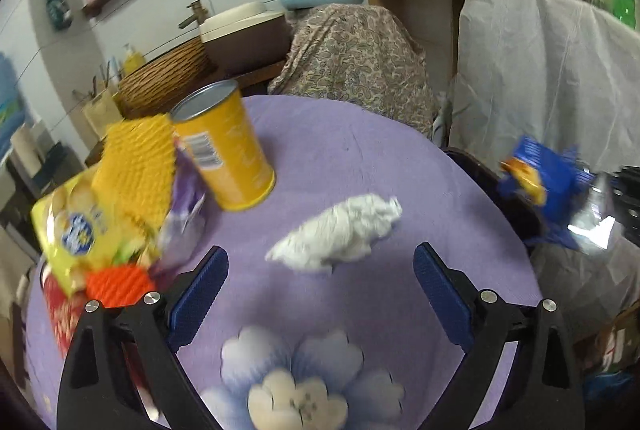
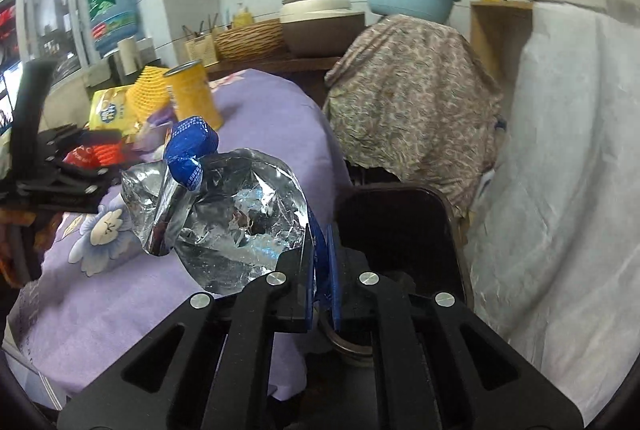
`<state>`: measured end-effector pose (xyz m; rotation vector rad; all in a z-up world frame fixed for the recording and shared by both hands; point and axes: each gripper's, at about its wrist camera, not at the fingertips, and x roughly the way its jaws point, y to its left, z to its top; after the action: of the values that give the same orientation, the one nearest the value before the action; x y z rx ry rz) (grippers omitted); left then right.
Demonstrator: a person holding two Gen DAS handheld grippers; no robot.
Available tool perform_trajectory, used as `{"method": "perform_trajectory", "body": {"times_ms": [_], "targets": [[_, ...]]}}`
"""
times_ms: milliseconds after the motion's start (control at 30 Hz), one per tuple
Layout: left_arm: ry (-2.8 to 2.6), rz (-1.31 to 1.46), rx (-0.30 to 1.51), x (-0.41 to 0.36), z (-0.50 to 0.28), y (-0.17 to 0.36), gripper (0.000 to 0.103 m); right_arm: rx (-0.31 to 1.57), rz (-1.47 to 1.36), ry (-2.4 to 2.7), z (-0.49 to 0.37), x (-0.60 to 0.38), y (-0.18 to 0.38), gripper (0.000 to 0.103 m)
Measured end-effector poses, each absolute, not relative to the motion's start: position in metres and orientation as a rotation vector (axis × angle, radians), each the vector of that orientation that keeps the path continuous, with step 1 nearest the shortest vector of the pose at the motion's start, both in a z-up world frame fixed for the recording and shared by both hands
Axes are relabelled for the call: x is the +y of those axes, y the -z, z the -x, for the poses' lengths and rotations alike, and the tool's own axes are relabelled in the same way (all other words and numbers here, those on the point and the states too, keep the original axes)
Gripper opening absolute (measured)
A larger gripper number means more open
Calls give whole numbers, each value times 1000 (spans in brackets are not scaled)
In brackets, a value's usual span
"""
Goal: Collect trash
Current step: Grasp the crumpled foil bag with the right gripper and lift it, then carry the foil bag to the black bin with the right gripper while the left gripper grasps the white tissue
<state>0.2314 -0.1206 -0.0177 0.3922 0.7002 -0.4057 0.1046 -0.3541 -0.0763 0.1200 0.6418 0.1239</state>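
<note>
Barely started by the look of it: a blue foil wrapper (image 2: 224, 206) is clamped in the right gripper (image 2: 322, 266) over what's probably a dark bin (image 2: 396, 218), while a crumpled tissue (image 1: 340, 230), yellow can (image 1: 224, 146) and snack bags (image 1: 80, 222) are left on the purple counter (image 1: 360, 158) before the wide-open, empty left gripper (image 1: 320, 294).

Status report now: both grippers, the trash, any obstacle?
Left gripper open, over the tissue wad. Right gripper shut on the foil wrapper, beside the black bin. Nothing in the way.
</note>
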Motion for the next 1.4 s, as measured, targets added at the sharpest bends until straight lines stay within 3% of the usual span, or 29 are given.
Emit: {"method": "perform_trajectory", "body": {"times_ms": [100, 233, 367, 533, 600, 933, 1300, 1333, 1400], "targets": [[428, -461, 713, -139, -249, 27, 92, 651, -135, -104, -99, -366, 82, 7], [423, -508, 762, -149, -263, 41, 72, 650, -144, -89, -93, -377, 87, 7], [416, -452, 799, -142, -265, 44, 58, 660, -161, -82, -91, -384, 93, 7], [392, -370, 801, -131, -263, 41, 30, 668, -179, -89, -96, -384, 99, 7], [402, -339, 797, -127, -258, 38, 25, 665, -184, -86, -97, -385, 101, 7], [545, -280, 706, -172, -227, 6, 21, 693, -215, 50, -116, -416, 114, 7], [715, -237, 784, -270, -235, 15, 21, 873, -228, 153, -172, -437, 195, 8], [718, -237, 803, -277, -239, 21, 21, 886, -239, 146, -174, -438, 201, 14], [731, -227, 854, -289, -244, 32, 21, 895, -251, 145, -173, -437, 210, 47]]}}
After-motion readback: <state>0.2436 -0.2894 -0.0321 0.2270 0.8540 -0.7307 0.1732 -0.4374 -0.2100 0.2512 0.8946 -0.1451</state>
